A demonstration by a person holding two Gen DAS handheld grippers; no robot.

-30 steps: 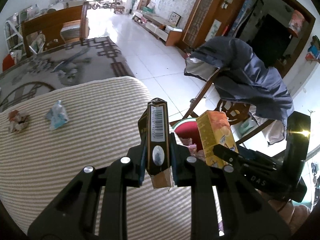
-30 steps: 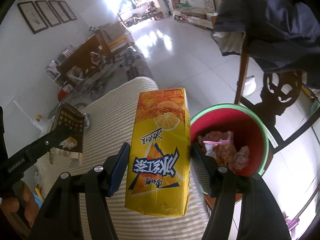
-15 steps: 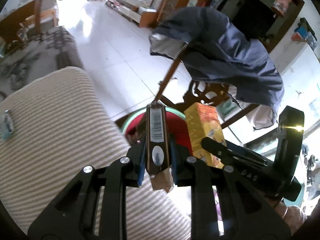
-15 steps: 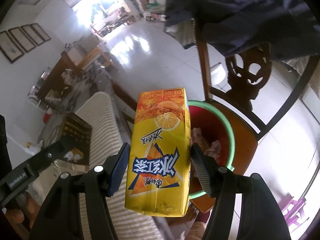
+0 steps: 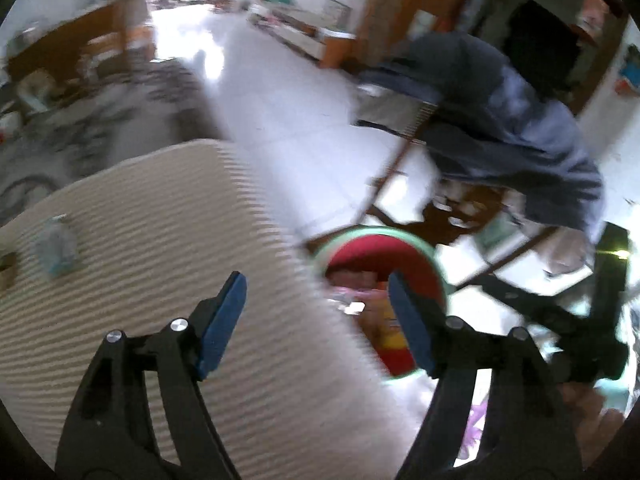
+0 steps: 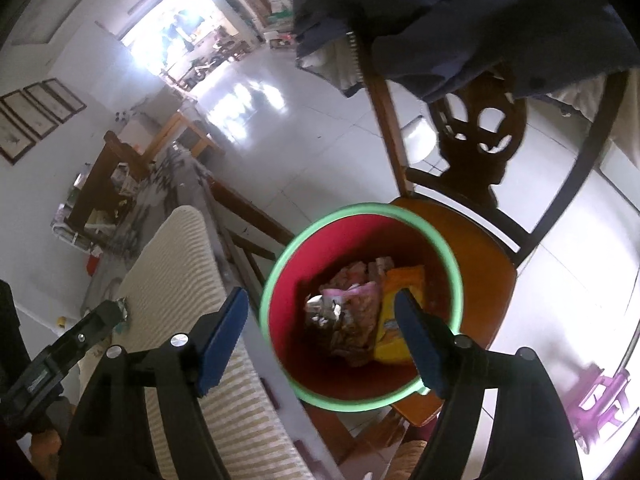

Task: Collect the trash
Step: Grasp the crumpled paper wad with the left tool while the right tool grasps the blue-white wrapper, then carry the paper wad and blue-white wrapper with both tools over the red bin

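My right gripper [image 6: 320, 296] hangs over a red bin with a green rim [image 6: 280, 272], its blue-padded jaws opening with nothing between them. A yellow juice carton [image 6: 400, 304] lies inside the bin on crumpled wrappers [image 6: 352, 300]. My left gripper [image 5: 316, 280] is over the striped table's edge beside the bin [image 5: 380, 240], its jaws also opening and empty. That view is blurred. The carton [image 5: 384, 328] shows there inside the bin. The dark box is not visible in either gripper. A crumpled wrapper [image 5: 56, 248] lies on the table at far left.
The bin stands on a wooden chair's seat [image 6: 480, 264], and a dark blue jacket [image 6: 440, 12] is draped over the chair's back. The striped table [image 6: 176, 280] is left of the bin. White tiled floor lies beyond, with a purple object [image 6: 600, 396] at lower right.
Both grippers have opened. The yellow carton left the right jaws and now lies in the bin. The dark box is gone from the left jaws, and the left view has swung.
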